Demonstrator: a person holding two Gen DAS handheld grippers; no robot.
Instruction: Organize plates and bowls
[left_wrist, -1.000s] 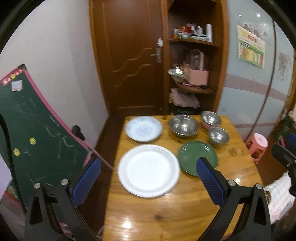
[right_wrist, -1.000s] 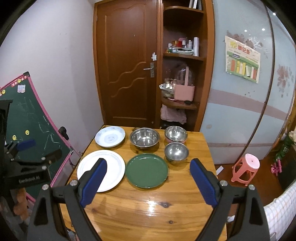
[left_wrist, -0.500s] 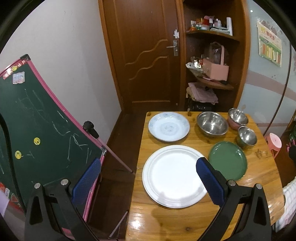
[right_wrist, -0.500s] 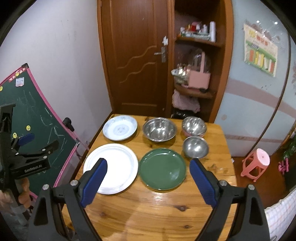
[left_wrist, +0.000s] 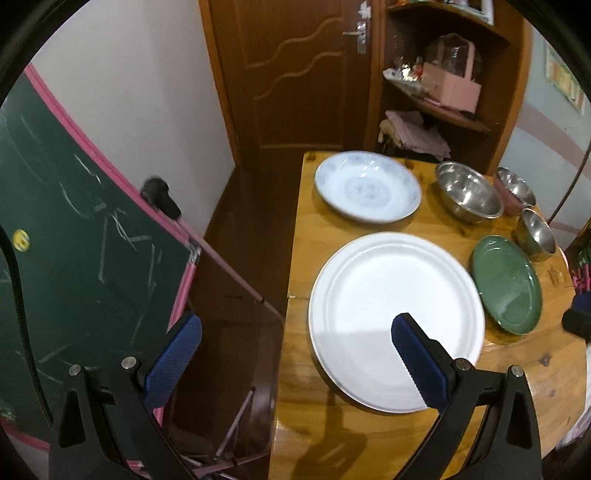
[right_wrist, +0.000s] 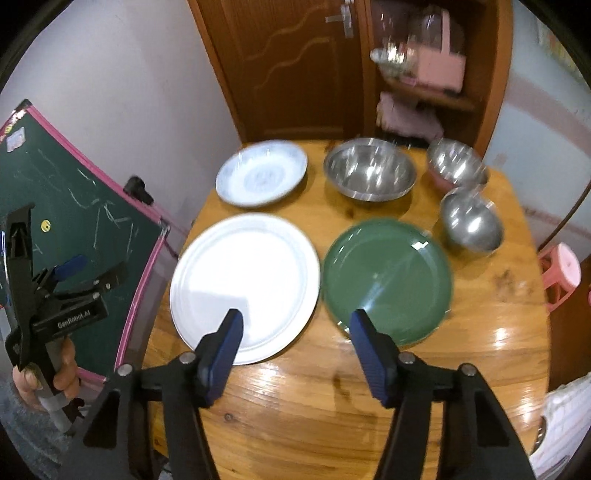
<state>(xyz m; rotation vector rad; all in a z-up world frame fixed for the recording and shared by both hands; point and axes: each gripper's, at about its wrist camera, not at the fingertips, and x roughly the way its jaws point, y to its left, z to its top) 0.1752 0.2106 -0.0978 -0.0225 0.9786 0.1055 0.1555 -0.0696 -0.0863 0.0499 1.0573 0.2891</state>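
We view a wooden table (right_wrist: 480, 369) bearing three plates and three steel bowls, none yet stacked. The right gripper (right_wrist: 295, 347) hangs over the near table edge; its jaws are closing with nothing between them, the pads clear of all crockery. Directly above it in the right wrist frame lies the seam between the white plate (right_wrist: 245, 284), centre left, and the green plate (right_wrist: 386, 278), centre right. The two rims sit just beside each other, and each near rim falls behind one fingertip. This is the relation we judge decisive: a slight swing right would put the green rim between the jaws, a slight swing left the white rim. Round plates offer no long axis, so any rim point serves.

The left gripper (left_wrist: 295, 354) stands wide, holding nothing; it straddles the table's left edge, its right finger over the white plate (left_wrist: 395, 314), its left finger over the floor. We judge it nearer the white plate, the right nearer the green.

The patterned plate (right_wrist: 262, 171) lies upper left; the large bowl (right_wrist: 369, 171) and two smaller bowls (right_wrist: 471, 221) upper right. The tabletop is glossy. A chalkboard (right_wrist: 85, 221), a door (right_wrist: 280, 66) and shelves (right_wrist: 428, 96) surround it.
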